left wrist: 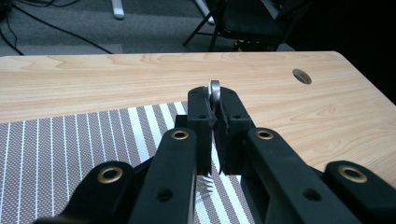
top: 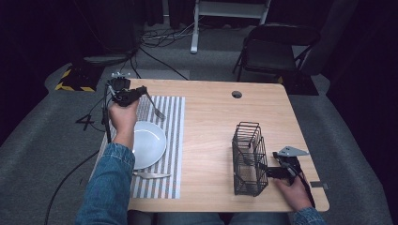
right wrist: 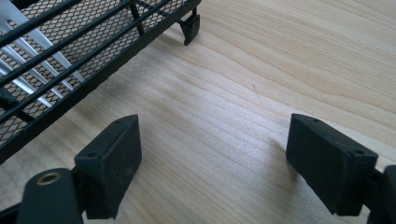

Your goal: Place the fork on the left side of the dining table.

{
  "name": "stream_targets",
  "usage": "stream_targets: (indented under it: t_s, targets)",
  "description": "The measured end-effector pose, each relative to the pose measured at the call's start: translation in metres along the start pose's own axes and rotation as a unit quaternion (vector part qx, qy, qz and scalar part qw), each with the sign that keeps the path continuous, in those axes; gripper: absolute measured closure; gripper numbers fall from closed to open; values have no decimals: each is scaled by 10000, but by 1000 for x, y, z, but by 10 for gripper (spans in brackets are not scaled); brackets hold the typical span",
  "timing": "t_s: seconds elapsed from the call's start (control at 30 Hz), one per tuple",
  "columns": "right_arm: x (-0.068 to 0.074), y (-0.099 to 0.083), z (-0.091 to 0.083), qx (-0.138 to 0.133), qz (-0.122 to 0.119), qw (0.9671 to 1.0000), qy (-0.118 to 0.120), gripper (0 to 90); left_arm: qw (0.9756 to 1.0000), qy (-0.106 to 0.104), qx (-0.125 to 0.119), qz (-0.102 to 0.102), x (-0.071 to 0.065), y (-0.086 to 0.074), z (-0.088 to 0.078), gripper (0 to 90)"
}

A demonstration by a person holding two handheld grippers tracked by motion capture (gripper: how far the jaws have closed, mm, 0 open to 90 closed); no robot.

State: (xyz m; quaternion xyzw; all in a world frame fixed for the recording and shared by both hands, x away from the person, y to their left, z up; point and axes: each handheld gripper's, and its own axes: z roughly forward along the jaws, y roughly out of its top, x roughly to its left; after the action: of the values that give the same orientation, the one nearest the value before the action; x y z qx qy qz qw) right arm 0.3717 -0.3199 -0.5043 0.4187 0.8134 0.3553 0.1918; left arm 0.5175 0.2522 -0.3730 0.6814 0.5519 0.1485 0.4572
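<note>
Fork (top: 155, 107) hangs in the left tool (top: 126, 95), pinched by its handle end with the tines pointing down over the striped mat (top: 174, 140). Nearest the person, a knife (top: 150, 175) lies on the mat below the plate (top: 152, 143), and the right tool (top: 270, 172) rests wide open and empty beside the wire basket (top: 248, 159) on the worktop (top: 211, 122). Judging by the setting, the fork belongs beside the plate: lower it flat, parallel to the stripes, and release only once it touches.

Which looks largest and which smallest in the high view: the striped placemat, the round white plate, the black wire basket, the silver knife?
1. Striped placemat
2. Black wire basket and round white plate: look alike in size, unranked
3. Silver knife
</note>
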Motion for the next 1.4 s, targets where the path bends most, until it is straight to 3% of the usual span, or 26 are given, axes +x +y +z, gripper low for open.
stream_targets:
  t_s: [0.23, 0.5, 0.67, 1.07, 1.4]
  targets:
    - [0, 0, 0, 0, 0, 10000, 1, 183, 10000, 31, 28, -19, 3, -1, 1, 857]
    - [0, 0, 0, 2, 2, 10000, -4, 181, 9997, 80, 47, -220, 13, -4, -2, 842]
    - [0, 0, 0, 1, 4, 10000, -6, 180, 9983, 52, 93, -564, 22, -8, -4, 696]
    - [0, 0, 0, 2, 3, 10000, -6, 180, 9976, 246, 245, -603, 33, -14, -8, 605]
    - [0, 0, 0, 1, 4, 10000, -7, 180, 9952, 387, 340, -828, 52, -21, -5, 569]
